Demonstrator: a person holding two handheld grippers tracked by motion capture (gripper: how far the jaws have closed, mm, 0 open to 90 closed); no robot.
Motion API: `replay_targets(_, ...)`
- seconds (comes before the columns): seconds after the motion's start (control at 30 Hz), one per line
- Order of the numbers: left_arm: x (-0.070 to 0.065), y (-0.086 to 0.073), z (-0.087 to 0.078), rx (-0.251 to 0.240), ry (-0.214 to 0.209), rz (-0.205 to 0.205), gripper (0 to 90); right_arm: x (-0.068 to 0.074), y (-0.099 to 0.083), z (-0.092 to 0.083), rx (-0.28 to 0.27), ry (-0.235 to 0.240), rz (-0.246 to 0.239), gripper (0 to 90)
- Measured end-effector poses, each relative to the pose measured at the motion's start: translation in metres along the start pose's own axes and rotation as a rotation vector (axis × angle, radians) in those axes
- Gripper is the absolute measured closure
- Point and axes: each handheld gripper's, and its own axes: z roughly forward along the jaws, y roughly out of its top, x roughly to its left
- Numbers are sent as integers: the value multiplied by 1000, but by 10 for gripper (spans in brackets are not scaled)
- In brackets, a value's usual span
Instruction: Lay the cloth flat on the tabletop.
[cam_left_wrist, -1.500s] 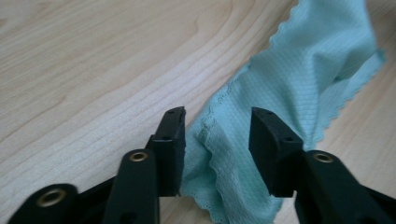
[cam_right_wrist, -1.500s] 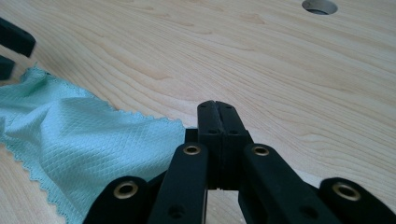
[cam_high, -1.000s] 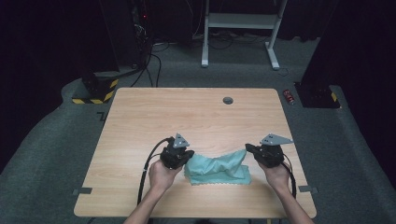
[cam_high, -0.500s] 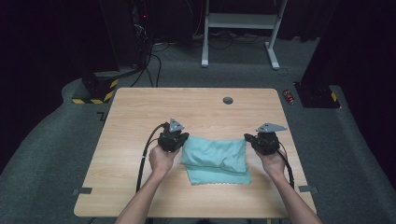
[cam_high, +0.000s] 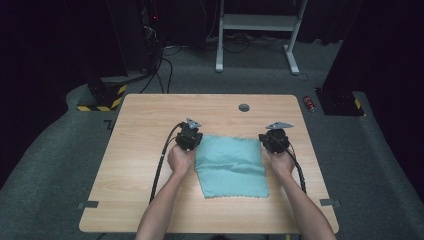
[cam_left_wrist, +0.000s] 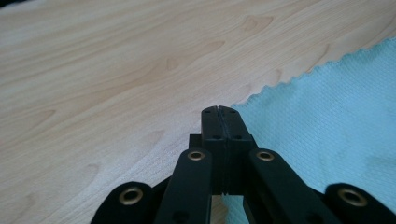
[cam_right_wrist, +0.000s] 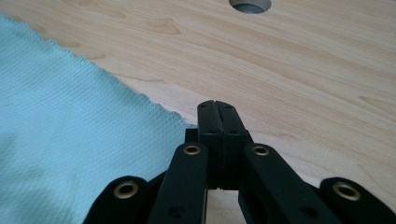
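Observation:
A teal cloth (cam_high: 230, 165) lies spread flat on the wooden table (cam_high: 150, 125), between my two hands. My left gripper (cam_high: 195, 140) sits at the cloth's far left corner and my right gripper (cam_high: 268, 140) at its far right corner. In the left gripper view the black jaws (cam_left_wrist: 221, 112) are pressed together low over the wood, with the scalloped edge of the cloth (cam_left_wrist: 327, 116) running in under them. In the right gripper view the jaws (cam_right_wrist: 216, 106) are also closed, and the cloth (cam_right_wrist: 70, 116) meets them from the left. Both grippers are shut on a corner of the cloth.
A round cable hole (cam_high: 244, 107) sits near the table's far edge, beyond the cloth, and shows again as the hole (cam_right_wrist: 250, 4) ahead of the right jaws. Grey tape marks (cam_high: 88, 204) flag the near corners. A white frame (cam_high: 255, 22) and a striped block (cam_high: 100, 102) stand on the floor behind.
Both hands have moved away from the person toward the far side of the table and lower. The cloth, bunched and lifted between the grippers a second ago, now lies stretched out flat.

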Motion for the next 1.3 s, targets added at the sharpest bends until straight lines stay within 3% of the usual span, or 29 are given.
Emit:
replay_targets(0.07, 1, -3, 6, 19, -4, -20, 892, -1, -1, 6, 3, -6, 9, 899)
replay_targets(0.2, 1, -5, 1, 4, -15, -46, 747, -4, -6, 9, 12, 9, 57, 773)
replay_targets(0.37, -2, -7, -23, -19, -43, -65, 610, -5, -10, -13, -33, 36, 60, 748)
replay_targets(0.63, -22, -37, -60, 5, -131, -24, 547, 10, -30, -56, -67, 124, -31, 766)
replay_targets(0.77, -40, -61, -76, 21, -189, -20, 533, 26, -45, -72, -65, 165, -79, 766)
replay_targets(0.83, -51, -70, -83, 32, -213, 3, 528, 33, -52, -78, -75, 189, -90, 765)
replay_targets(1.0, -70, -83, -86, 71, -199, 67, 528, 50, -60, -79, -65, 207, -148, 765)
replay_targets(1.07, -73, -85, -82, 85, -195, 72, 529, 55, -62, -75, -45, 207, -169, 765)
replay_targets(1.2, -77, -86, -75, 102, -184, 71, 527, 58, -64, -65, -13, 198, -173, 764)
replay_targets(1.3, -79, -87, -71, 116, -173, 93, 527, 56, -65, -59, 6, 173, -170, 761)
